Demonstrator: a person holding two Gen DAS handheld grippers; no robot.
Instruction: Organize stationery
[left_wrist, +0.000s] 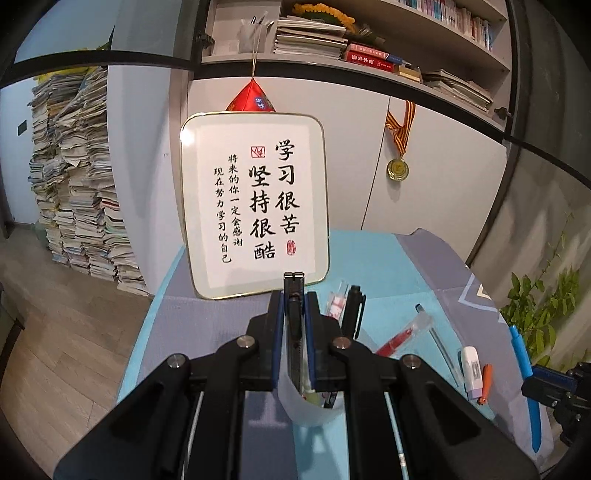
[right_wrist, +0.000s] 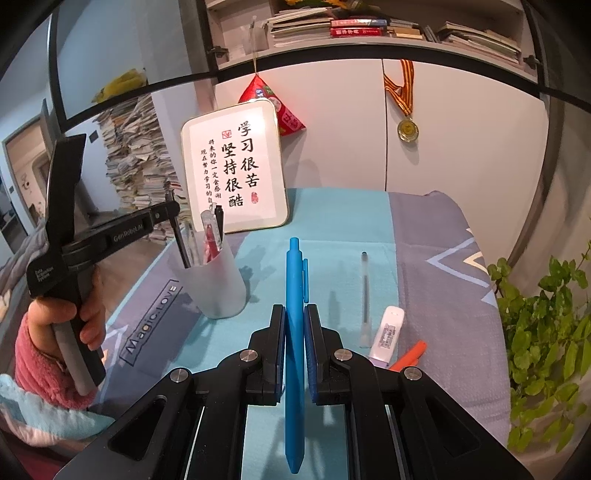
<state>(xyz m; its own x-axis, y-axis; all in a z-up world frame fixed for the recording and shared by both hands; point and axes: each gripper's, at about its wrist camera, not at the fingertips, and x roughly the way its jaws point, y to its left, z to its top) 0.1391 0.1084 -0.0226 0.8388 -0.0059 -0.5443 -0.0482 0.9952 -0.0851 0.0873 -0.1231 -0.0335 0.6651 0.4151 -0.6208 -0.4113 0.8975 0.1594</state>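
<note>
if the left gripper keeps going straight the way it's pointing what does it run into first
Most likely the frosted pen cup: the left gripper, shut on a black pen, angles down over its mouth. Beyond stands the framed calligraphy sign, though depth is hard to judge.

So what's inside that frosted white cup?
The frosted cup holds a red-capped clear pen and black pens; the left gripper lowers another black pen in. Its cloudy wall hides the bottom.

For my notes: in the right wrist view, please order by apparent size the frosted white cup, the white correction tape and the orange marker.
1. Frosted white cup
2. White correction tape
3. Orange marker, partly hidden
</note>
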